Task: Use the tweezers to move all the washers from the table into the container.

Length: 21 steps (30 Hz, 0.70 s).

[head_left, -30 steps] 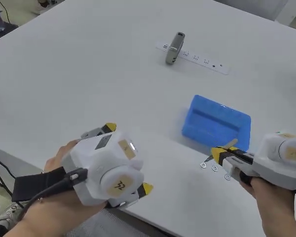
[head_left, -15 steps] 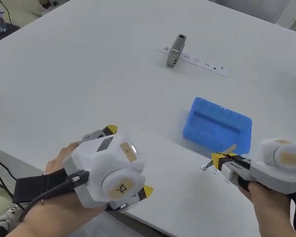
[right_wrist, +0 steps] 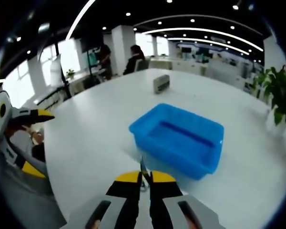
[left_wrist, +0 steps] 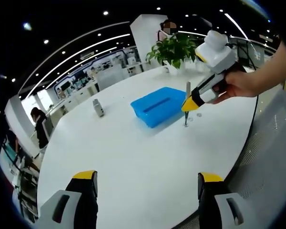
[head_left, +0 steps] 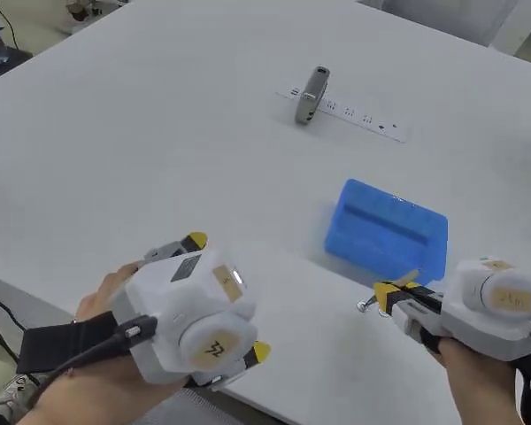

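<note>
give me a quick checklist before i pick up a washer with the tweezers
1. Right tongs shut on tweezers: ok.
2. Tweezers' tip down on the table beside the washers: ok.
3. Washer already gripped in the tip: cannot tell, too small.
4. Container open-topped, just beyond the washers: ok.
5. Left tongs open, empty, away from the work: ok.

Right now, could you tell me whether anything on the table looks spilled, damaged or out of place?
Nothing stands out. The blue container sits upright and flat on the table, and washers lie loose beside it, by the tweezers in the right tongs.
</note>
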Available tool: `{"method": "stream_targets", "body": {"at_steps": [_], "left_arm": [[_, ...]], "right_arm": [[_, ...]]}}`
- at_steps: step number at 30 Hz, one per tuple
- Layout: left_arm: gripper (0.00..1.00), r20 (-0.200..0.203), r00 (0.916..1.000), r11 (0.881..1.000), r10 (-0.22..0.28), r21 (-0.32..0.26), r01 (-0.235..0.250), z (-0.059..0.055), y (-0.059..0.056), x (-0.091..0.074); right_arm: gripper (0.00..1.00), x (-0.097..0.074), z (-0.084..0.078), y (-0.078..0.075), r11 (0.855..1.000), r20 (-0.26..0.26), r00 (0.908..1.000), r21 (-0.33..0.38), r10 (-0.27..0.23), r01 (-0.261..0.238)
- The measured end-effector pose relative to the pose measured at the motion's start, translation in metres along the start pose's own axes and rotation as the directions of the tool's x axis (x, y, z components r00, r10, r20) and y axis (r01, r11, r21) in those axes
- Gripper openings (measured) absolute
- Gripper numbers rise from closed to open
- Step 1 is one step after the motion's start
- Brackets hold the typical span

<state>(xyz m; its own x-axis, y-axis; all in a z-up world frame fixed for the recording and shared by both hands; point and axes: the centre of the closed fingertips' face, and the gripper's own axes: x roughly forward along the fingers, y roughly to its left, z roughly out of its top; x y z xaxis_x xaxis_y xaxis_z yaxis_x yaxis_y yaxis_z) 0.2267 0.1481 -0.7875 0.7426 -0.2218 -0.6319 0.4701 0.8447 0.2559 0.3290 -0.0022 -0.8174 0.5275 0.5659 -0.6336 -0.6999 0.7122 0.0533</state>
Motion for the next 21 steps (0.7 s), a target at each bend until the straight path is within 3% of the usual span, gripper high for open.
{"method": "stream_targets", "body": {"at_steps": [2,9,15,21], "left_arm": [[0.88,0.001,1.0,1.0,0.001,-0.001,-0.001,0.0,0.0,0.0],[0.88,0.001,1.0,1.0,0.004,0.002,-0.004,0.0,0.001,0.0],[0.88,0.005,0.9999,1.0,0.009,-0.006,-0.009,0.001,0.002,-0.001],[0.88,0.004,0.9999,1.0,0.01,0.001,-0.01,0.001,0.002,0.0]], "right_arm": [[0.03,-0.001,-0.001,-0.001,0.997,-0.001,0.9999,-0.075,-0.012,0.012],[0.02,-0.001,-0.001,-0.004,1.0,-0.031,0.9995,0.019,-0.01,0.011],[0.02,0.0,0.0,-0.001,1.0,-0.04,0.9992,0.019,-0.002,0.003],[0.02,-0.005,0.011,-0.001,1.0,-0.016,0.9999,0.017,0.004,-0.004]]}}
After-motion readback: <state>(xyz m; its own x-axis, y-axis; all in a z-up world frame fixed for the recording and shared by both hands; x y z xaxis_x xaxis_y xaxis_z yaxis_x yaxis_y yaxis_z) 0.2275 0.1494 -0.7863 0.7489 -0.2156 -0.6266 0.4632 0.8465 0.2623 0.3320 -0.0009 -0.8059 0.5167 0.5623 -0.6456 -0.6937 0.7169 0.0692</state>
